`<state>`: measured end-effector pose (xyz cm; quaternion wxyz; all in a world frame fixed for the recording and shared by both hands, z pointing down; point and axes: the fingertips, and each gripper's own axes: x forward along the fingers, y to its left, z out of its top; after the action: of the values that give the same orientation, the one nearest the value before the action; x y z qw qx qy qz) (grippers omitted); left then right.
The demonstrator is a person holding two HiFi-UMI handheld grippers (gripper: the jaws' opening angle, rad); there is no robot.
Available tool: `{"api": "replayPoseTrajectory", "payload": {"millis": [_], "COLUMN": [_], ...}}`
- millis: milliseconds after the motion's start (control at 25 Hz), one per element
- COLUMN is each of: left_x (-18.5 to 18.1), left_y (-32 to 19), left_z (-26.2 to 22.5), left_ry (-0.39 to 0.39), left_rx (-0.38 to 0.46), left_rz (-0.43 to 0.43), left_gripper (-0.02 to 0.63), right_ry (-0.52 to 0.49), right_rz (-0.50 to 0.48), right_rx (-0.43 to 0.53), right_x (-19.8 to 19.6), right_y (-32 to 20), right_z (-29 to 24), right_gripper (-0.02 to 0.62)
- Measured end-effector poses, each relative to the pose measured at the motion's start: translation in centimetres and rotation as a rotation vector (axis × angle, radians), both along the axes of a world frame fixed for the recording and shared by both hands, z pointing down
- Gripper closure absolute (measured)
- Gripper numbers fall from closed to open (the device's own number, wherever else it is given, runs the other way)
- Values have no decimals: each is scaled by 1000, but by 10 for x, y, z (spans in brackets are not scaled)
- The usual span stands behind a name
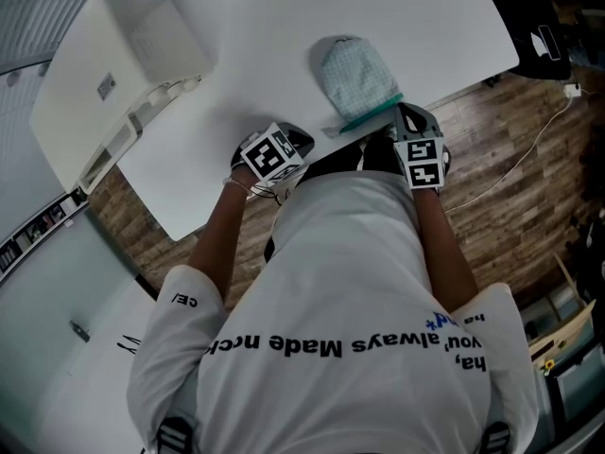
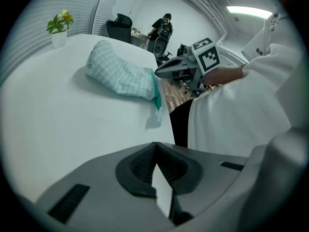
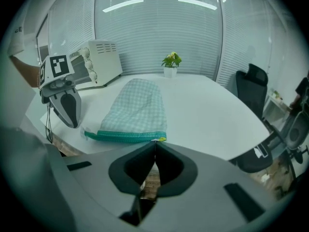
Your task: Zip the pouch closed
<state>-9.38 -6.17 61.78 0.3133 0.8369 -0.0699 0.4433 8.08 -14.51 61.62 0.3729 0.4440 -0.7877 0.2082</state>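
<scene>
**Lining up at the zipper's end**

The checked pouch (image 1: 354,81) lies flat on the worktop (image 1: 255,55). Its teal zipper (image 3: 126,136) faces the near edge, probably so both claws can work along it. The right claw (image 3: 155,143) is pressed together, with its tips right at the zipper's yellow end. Whether it pinches the pull is unclear. The left claw (image 2: 155,145) is also pressed together and empty, near the pouch's other corner without touching it.

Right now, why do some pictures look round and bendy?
Left gripper view: wide-angle lens, dark round corners, table bulging, ceiling light glaring. Right gripper view: same curve, blinds bowed, pouch sharp. Head view: dim, straighter.
</scene>
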Motion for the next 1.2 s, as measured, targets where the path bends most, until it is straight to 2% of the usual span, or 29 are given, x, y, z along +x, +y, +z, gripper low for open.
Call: {"api": "replayPoseTrajectory", "payload": {"millis": [160,440,880,1200], "left_x": [2,23,64,77], "left_y": [-11,-38,-84,-107], "left_z": [-12,-45,-134,-208], "left_ry": [78,170,326,382], "left_rx": [-15,82,348,560], "left_rz": [-100,-187,-428,-635], "left_gripper": [586,584,584,584], "right_ry": [-11,-27,-106,-209], "right_rz": [-2,-15,-110,-188], "right_rx": [15,61,149,223], "right_x": [-1,5,11,21], "right_y": [-5,-23,-38,-47], "right_z": [-3,-19,-91,-168], "right_gripper": [584,557,574,586]}}
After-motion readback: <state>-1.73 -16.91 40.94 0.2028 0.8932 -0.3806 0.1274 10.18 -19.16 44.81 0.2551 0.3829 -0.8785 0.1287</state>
